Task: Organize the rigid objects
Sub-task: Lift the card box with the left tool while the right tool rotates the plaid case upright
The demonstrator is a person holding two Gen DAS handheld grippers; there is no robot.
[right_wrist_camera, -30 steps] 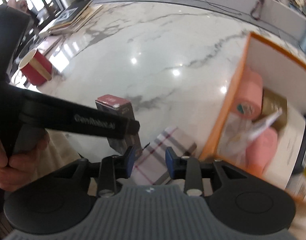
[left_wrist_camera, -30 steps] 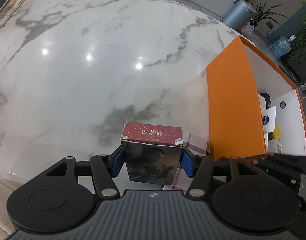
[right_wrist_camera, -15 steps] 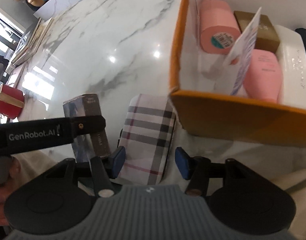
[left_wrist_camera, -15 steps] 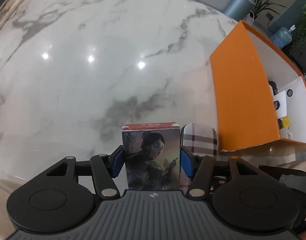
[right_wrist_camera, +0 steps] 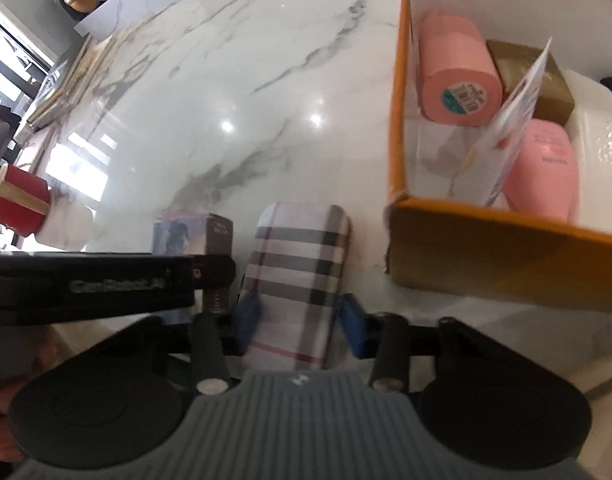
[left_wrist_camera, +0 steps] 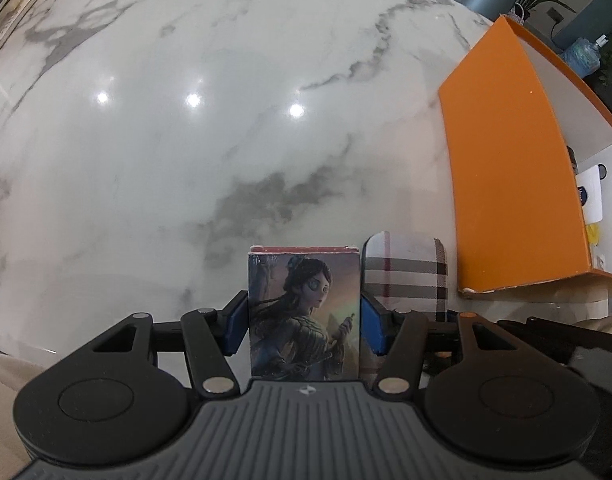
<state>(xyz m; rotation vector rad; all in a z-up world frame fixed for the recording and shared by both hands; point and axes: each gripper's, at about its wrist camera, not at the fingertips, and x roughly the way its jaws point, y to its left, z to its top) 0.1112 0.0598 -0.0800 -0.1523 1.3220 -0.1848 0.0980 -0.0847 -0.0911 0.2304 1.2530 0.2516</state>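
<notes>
The white marble bench [left_wrist_camera: 225,140] with grey veins holds all the things. The landmark is the big orange cardboard box [right_wrist_camera: 486,248] with white inside walls.

The left gripper [left_wrist_camera: 305,320] points down at the bench. Its blue jaws press on both sides of a small card box with a painted lady on the front and a dark red top [left_wrist_camera: 305,312]. The card box stands upright, near the orange box [left_wrist_camera: 506,184], on the side away from its open top.

Between the card box and the orange box lies a flat case with a white, grey and red check pattern [right_wrist_camera: 301,272]. In the left wrist view the checked case [left_wrist_camera: 406,272] sits just beside the card box. It is close to the corner of the orange box but apart from it.

The right gripper [right_wrist_camera: 301,322] is over the checked case. Its blue jaws are closing, with the near end of the case between them. The picture is blurry, so I cannot tell if both pads touch it.

Inside the orange box lie a pink roll [right_wrist_camera: 458,76], a gold-brown little box [right_wrist_camera: 534,76], a pink bottle [right_wrist_camera: 546,168] and a white paper leaflet [right_wrist_camera: 514,120].

Far from the orange box, at the bench edge, stands a red cup with a gold band [right_wrist_camera: 19,200].
</notes>
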